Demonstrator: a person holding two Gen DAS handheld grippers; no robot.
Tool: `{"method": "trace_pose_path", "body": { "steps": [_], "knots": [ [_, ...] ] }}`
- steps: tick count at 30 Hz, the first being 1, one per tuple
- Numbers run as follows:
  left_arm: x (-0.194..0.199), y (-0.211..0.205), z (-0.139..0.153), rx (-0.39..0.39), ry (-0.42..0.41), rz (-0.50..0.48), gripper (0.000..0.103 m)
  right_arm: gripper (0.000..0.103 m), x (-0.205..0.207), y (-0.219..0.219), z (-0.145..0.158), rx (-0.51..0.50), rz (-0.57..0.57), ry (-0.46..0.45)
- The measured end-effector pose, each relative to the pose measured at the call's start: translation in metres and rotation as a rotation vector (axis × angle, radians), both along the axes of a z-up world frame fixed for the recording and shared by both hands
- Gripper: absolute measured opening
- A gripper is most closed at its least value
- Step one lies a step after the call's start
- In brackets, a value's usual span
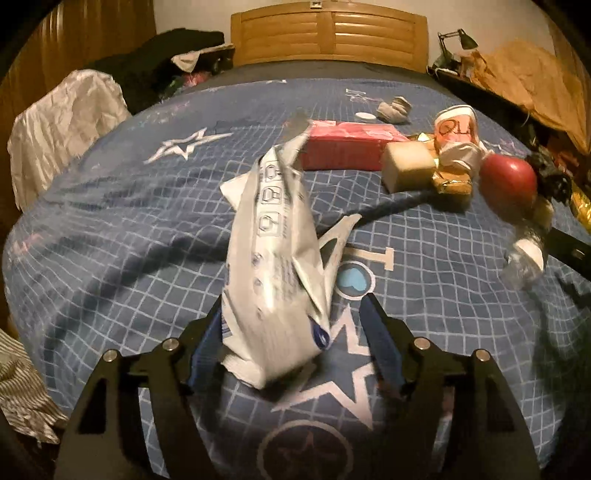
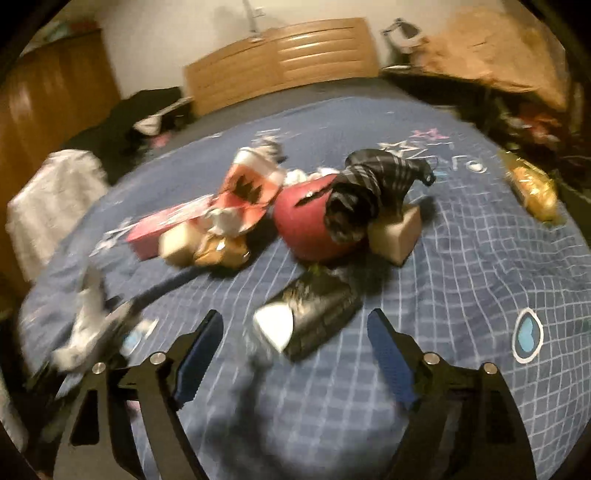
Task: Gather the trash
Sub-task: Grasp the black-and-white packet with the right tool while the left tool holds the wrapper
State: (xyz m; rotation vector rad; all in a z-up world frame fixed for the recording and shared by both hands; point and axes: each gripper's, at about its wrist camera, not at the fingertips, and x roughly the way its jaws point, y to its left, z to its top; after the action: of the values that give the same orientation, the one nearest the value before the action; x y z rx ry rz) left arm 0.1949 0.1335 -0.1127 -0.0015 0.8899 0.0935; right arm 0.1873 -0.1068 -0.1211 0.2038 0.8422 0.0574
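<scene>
Left claw point(image 1: 291, 332): nearest the left wrist camera; its jaws stand apart over the bed, with the crumpled white wrapper between them. The wrapper leans against the left blue pad; the right pad is clear of it.
White wrapper point(image 1: 273, 266): long, crinkled, printed with dark marks, rising from between the fingers toward the middle of the bed; blurred.
Right claw point(image 2: 295, 350): jaws wide apart, nothing pressed between the pads.
Plastic bottle point(image 2: 306, 328): lies on the bed just ahead of the right claw, white cap toward the camera, dark label on its body; whether the pads touch it cannot be told through the blur, though a gap shows on both sides.
Bed point(image 1: 110, 229): blue cover with a white grid, stars and round badges; it carries all the trash.
Pink box point(image 1: 347, 144): flat on the cover beyond the wrapper.
Foam block point(image 1: 408, 166): pale, touching the near right corner of the pink box.
Red ball point(image 1: 508, 179): right of the foam block, beside a dark cloth point(image 2: 369, 192) that drapes over it in the right wrist view.
Gold wrapper point(image 2: 532, 184): alone near the right edge of the bed, well apart from the pile.
Headboard point(image 1: 328, 33): wooden, at the far end.
</scene>
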Motion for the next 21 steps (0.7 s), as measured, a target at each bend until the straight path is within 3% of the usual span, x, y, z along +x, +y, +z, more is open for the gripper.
{"method": "trace_pose_path", "body": {
  "steps": [5,9,14,21],
  "knots": [
    [0.0,0.005,-0.003,-0.034,-0.012,-0.012,0.068,0.081,0.031,0.026,-0.028,-0.156,-0.086,0.1],
    [-0.003,0.006,-0.004,-0.052,-0.036,-0.018,0.069,0.077,0.029,0.017,-0.025,-0.153,-0.061,0.118],
    [-0.009,0.014,-0.004,-0.109,-0.054,-0.021,0.07,0.076,-0.007,-0.027,-0.019,-0.14,-0.001,0.13],
    [-0.014,0.029,0.001,-0.182,-0.069,-0.014,0.07,0.084,-0.062,-0.066,-0.001,-0.07,0.021,0.034]
  ]
}}
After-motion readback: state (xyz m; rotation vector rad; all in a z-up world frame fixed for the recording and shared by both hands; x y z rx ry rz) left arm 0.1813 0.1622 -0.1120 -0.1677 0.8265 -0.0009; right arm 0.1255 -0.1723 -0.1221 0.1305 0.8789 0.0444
